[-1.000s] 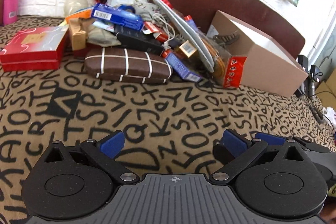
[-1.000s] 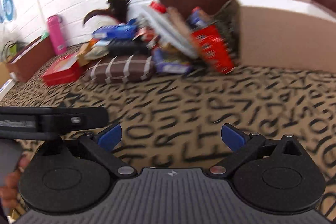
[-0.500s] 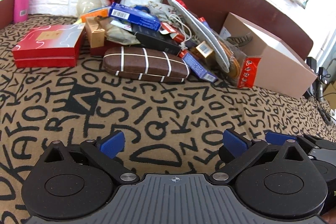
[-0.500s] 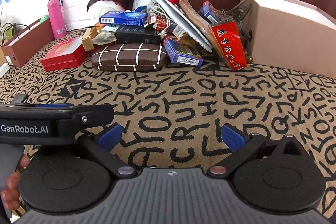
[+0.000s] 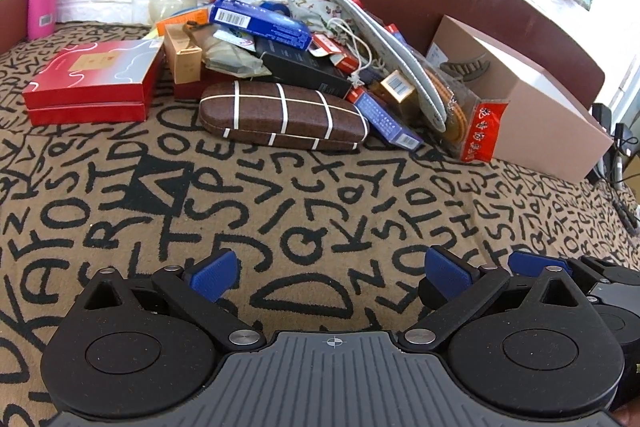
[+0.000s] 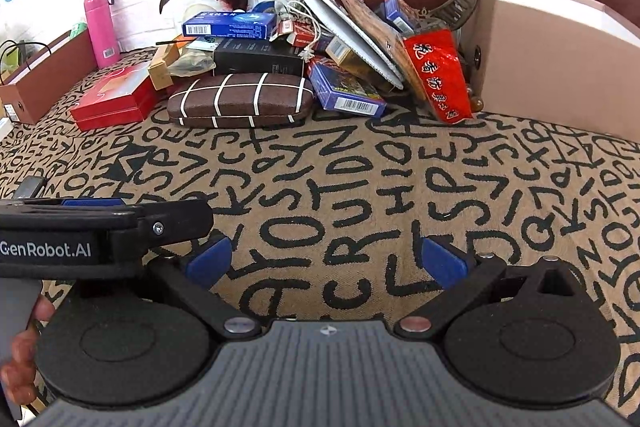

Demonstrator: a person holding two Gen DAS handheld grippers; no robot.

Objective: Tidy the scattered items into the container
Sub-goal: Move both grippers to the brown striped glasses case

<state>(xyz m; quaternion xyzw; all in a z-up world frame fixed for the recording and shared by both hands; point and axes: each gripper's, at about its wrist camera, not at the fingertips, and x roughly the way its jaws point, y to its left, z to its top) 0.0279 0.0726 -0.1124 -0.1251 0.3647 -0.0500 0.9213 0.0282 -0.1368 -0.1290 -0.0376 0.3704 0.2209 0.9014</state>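
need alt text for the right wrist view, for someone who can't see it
The open right gripper hovers empty above a letter-patterned cloth, facing a pile of clutter: a brown striped case, a red snack packet and boxes beside a cardboard box. The left gripper shows at left.

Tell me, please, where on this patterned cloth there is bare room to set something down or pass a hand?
The broad strip of patterned cloth between both open grippers and the brown striped case is bare. Crowded: the heap behind that case, running from the red box across to the cardboard box, where items lean and overlap.
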